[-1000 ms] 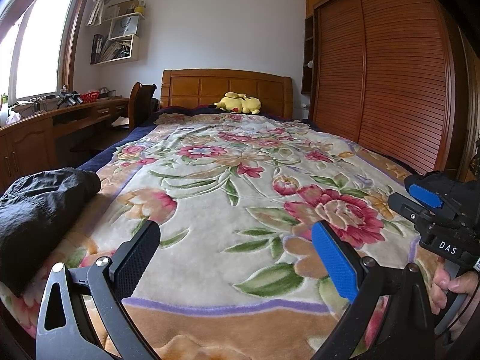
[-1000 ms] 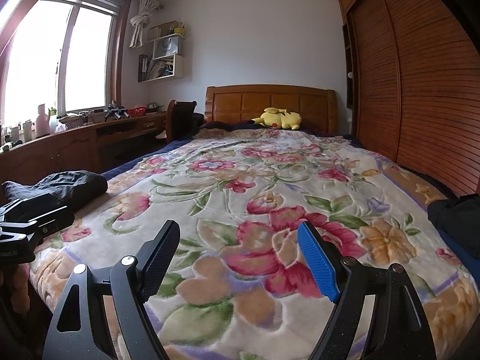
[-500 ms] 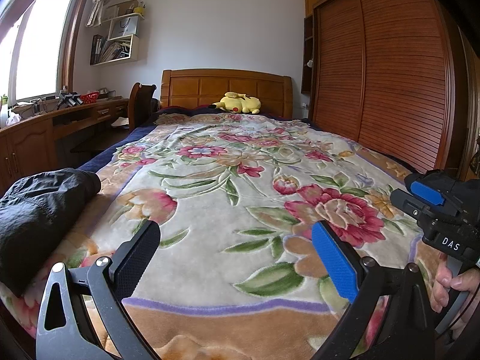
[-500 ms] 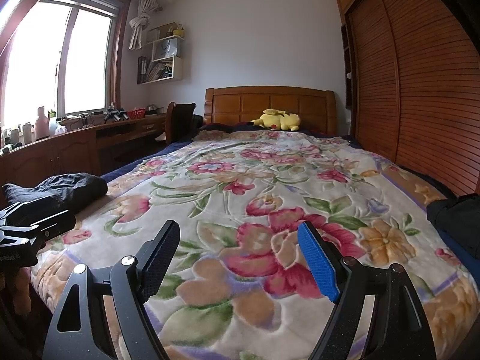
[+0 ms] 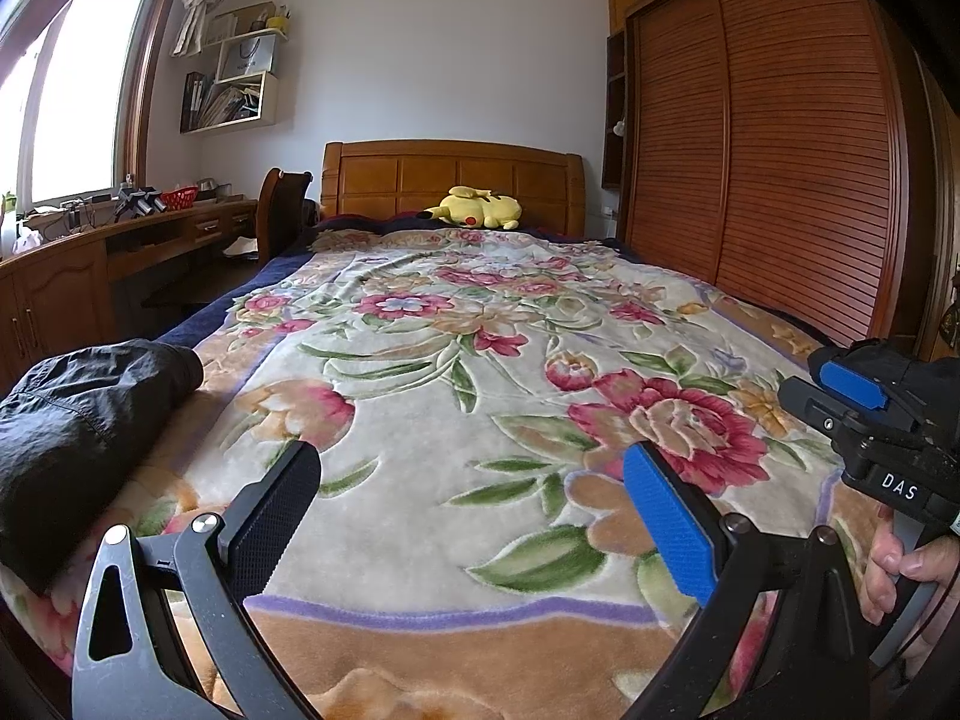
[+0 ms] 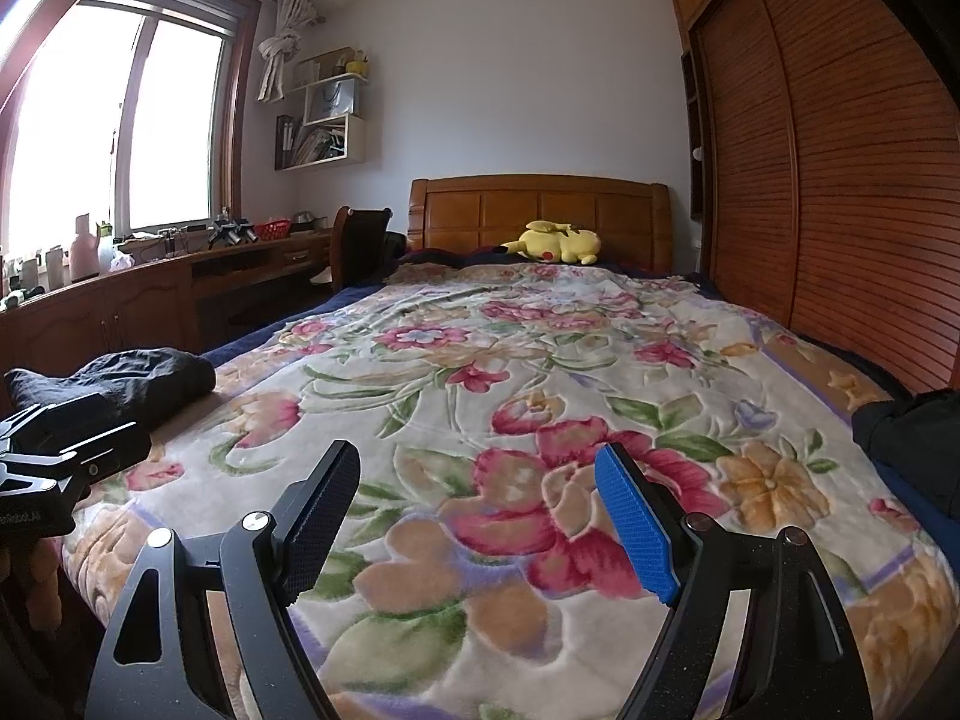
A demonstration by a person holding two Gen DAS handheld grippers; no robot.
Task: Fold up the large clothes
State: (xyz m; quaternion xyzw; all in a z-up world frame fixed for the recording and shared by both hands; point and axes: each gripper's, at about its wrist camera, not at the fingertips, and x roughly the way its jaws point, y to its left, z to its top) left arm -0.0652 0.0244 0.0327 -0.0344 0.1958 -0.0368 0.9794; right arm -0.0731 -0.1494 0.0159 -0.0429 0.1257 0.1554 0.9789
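Room: bedroom; bed [image 5: 480, 372] fills the middle, louvred wooden wardrobe doors [image 5: 780, 168] along one side, long wooden table [image 6: 150, 294] under the window [image 6: 120, 120] on the other.
Bed cover: plush floral blanket [image 6: 540, 396], cream ground with pink, red and orange blooms, green leaves, a lilac border line and a tan edge; pile looks thick and embossed.
Headboard: panelled wood [image 5: 453, 180]; a yellow plush toy [image 5: 480, 209] lies in front of it.
Task item: black garment [image 5: 84, 426], bunched in a soft rumpled heap on the near left edge of the bed; thin, slightly crinkled fabric with visible stitched seams; not spread out.
Second dark item: black cloth [image 6: 912, 444] at the near right edge of the bed, only partly in view.
Left gripper [image 5: 471, 516]: fingers spread wide over bare blanket, nothing between them; one pad black and dimpled, the other blue and ribbed. Black garment lies just beside the black-padded finger, off to its left, not touching.
Right gripper [image 6: 477, 516]: fingers likewise wide apart over the flower pattern, empty; black garment well off to its left, beyond the other gripper's body.
Hand [image 5: 900, 564]: fingers curled round the right gripper's handle, seen at the left wrist view's edge.
Wall: white shelves [image 6: 324, 114] with books and a bag.
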